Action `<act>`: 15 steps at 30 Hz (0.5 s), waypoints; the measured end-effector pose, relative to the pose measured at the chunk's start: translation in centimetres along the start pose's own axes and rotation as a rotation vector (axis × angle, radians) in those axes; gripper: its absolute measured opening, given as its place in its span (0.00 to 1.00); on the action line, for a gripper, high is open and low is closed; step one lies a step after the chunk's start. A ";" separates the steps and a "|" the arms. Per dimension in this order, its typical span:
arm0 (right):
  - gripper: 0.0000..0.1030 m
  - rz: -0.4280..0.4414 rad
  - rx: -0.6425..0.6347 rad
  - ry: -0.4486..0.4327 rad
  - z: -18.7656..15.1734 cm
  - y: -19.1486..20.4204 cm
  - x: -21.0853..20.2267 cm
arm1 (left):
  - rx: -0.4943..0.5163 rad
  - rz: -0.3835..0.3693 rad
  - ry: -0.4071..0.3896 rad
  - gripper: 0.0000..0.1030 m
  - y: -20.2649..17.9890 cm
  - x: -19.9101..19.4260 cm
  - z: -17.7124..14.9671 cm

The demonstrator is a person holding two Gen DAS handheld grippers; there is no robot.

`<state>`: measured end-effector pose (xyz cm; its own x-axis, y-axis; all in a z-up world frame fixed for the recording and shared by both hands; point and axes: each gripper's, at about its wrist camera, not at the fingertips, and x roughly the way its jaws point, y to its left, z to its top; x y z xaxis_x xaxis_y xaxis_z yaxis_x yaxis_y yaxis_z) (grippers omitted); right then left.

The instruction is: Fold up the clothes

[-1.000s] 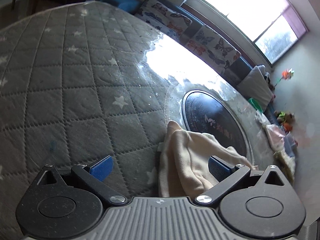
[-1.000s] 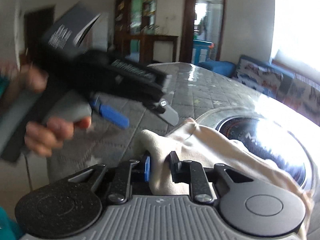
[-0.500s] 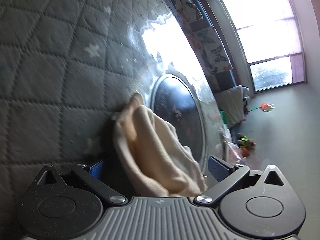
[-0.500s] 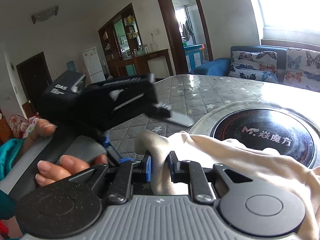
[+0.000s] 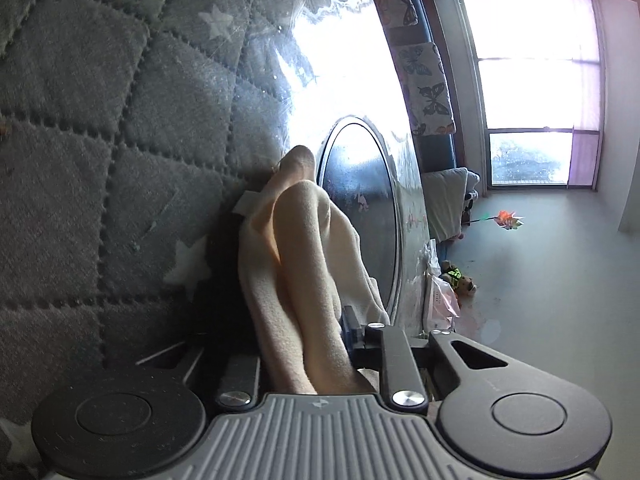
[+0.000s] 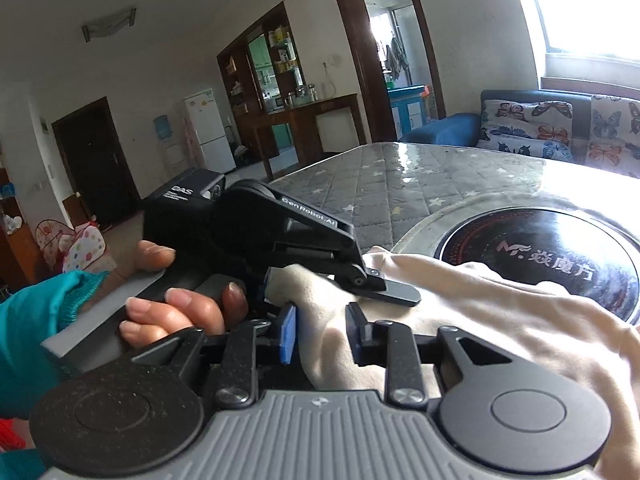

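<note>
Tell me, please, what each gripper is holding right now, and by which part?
The left gripper has just closed on the cream garment, pinching a bunched fold. The right gripper has been opening; the same fold lies between its jaws, the grip loosening.

Black left tool [image 6: 340, 280] marked GenRobot.AI, blue pads; teal knit sleeve [image 6: 36, 320]

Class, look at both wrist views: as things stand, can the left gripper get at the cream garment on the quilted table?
Probably yes: the left gripper has just been closing and its jaws already pinch a fold of the cream garment, with nothing between them.
</note>
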<state>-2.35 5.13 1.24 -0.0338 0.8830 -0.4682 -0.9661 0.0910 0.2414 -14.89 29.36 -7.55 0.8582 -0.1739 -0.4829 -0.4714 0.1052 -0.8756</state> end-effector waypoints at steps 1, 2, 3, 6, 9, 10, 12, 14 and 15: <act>0.39 -0.008 -0.001 -0.004 0.0 -0.1 -0.5 | 0.007 0.001 0.003 0.21 0.0 0.0 0.1; 0.41 -0.016 -0.001 -0.009 -0.1 -0.2 -1.0 | 0.012 0.001 0.006 0.20 0.1 -0.1 0.1; 0.45 -0.033 0.007 -0.016 -0.1 -0.5 -1.6 | 0.016 0.002 0.009 0.20 0.1 -0.1 0.1; 0.54 -0.136 0.042 -0.035 -0.5 -2.5 -3.9 | 0.057 0.016 0.013 0.20 -0.1 -0.3 0.0; 0.60 -0.329 0.101 -0.041 -1.2 -6.0 -5.8 | 0.124 0.038 0.007 0.21 -0.8 -0.1 -0.4; 0.60 -0.362 0.131 -0.040 -1.3 -7.0 -6.1 | 0.133 0.041 0.006 0.21 -0.9 -0.1 -0.4; 0.59 -0.417 0.189 -0.040 -1.7 -9.0 -6.5 | 0.152 0.048 0.003 0.21 -1.1 -0.1 -0.4; 0.58 -0.448 0.247 -0.043 -1.9 -10.6 -6.5 | 0.181 0.057 -0.004 0.21 -1.3 -0.1 -0.5; 0.54 -0.450 0.261 -0.043 -2.0 -11.0 -6.5 | 0.196 0.061 -0.007 0.21 -1.6 0.0 -0.5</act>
<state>7.94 -2.49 -0.08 0.3863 0.7474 -0.5405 -0.7862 0.5733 0.2309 -14.23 28.67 -6.22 0.8310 -0.1547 -0.5344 -0.4745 0.3042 -0.8260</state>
